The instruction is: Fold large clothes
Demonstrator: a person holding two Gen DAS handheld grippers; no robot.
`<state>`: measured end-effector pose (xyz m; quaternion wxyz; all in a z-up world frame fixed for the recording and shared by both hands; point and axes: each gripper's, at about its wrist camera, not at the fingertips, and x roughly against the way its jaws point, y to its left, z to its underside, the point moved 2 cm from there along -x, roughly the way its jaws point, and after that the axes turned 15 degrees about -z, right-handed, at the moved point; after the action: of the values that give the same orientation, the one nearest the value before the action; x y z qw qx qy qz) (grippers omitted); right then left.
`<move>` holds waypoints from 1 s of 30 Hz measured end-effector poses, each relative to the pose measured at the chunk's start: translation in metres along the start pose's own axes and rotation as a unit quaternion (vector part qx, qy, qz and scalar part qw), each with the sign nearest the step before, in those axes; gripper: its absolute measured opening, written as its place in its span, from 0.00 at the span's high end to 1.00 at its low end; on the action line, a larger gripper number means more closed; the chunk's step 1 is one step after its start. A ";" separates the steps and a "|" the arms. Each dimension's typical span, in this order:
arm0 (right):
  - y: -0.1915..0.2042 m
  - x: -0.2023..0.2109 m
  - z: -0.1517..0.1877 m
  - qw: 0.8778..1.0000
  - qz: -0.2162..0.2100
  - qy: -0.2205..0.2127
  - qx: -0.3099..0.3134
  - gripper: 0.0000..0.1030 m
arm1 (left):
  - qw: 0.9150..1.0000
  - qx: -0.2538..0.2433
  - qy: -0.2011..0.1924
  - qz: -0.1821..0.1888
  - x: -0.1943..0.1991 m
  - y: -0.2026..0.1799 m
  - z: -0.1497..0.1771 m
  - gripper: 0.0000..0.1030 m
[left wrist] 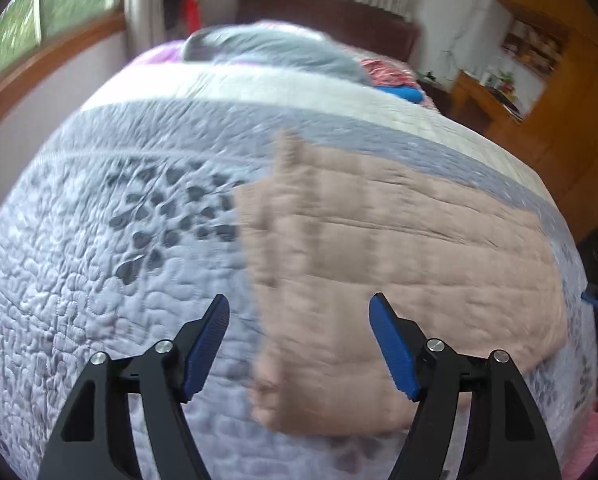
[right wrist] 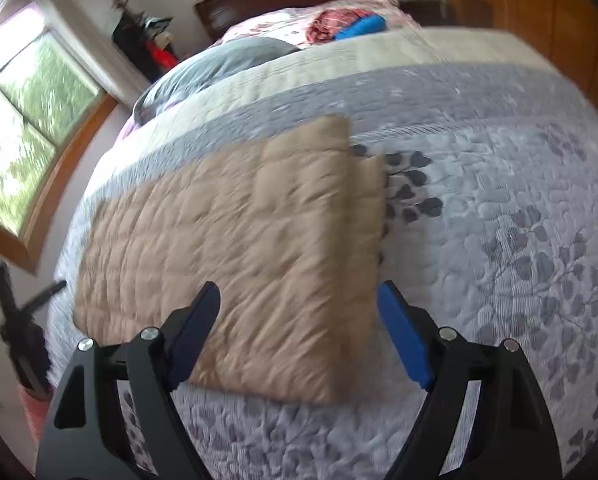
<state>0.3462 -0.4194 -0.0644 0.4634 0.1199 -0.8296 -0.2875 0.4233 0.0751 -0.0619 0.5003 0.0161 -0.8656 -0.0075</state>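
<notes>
1. A tan quilted garment (right wrist: 235, 240) lies folded into a flat rectangle on a bed, resting on a lavender-grey quilted bedspread (right wrist: 499, 220) printed with dark leaf sprigs.

2. The left gripper (left wrist: 299, 312) hangs above the bedspread with its blue-padded fingers (left wrist: 207, 344) spread wide; nothing sits between them. In its view the garment (left wrist: 399, 248) fills the right half of the bed, one edge lying between the fingers, apart from both pads.

3. The right gripper (right wrist: 297, 300) is likewise wide open and empty-handed, held over the near end of the garment. Its left finger (right wrist: 191, 336) shows in front of the tan fabric; its right finger (right wrist: 403, 340) shows just off the garment's right edge, over the bedspread. Whether either pad touches the cloth cannot be told.

4. In the right wrist view, a narrower under-layer of the same tan fabric sticks out past the top layer along the far right edge.

5. Further up the bed lie a grey pillow (right wrist: 219, 64), a red patterned bundle (right wrist: 327, 24) and a blue item (right wrist: 359, 26) beside it. A wood-framed window (right wrist: 31, 132) lines the wall to the left.
</notes>
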 end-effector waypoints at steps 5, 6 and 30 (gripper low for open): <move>-0.042 -0.029 -0.015 0.997 -0.041 0.026 -0.053 0.18 | 0.995 0.055 0.042 0.069 -0.043 0.033 -0.010 0.29; -0.045 -0.034 -0.015 0.997 -0.045 0.029 -0.057 0.18 | 0.993 0.063 0.047 0.083 -0.049 0.034 -0.010 0.28; -0.034 -0.087 -0.010 0.993 -0.104 0.041 -0.039 0.83 | 0.981 0.064 0.055 0.177 -0.092 -0.017 -0.028 0.85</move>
<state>0.3997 -0.4099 -0.1409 0.4690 0.1994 -0.7808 -0.3614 0.4933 0.0616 -0.1280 0.5382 -0.1043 -0.8250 0.1376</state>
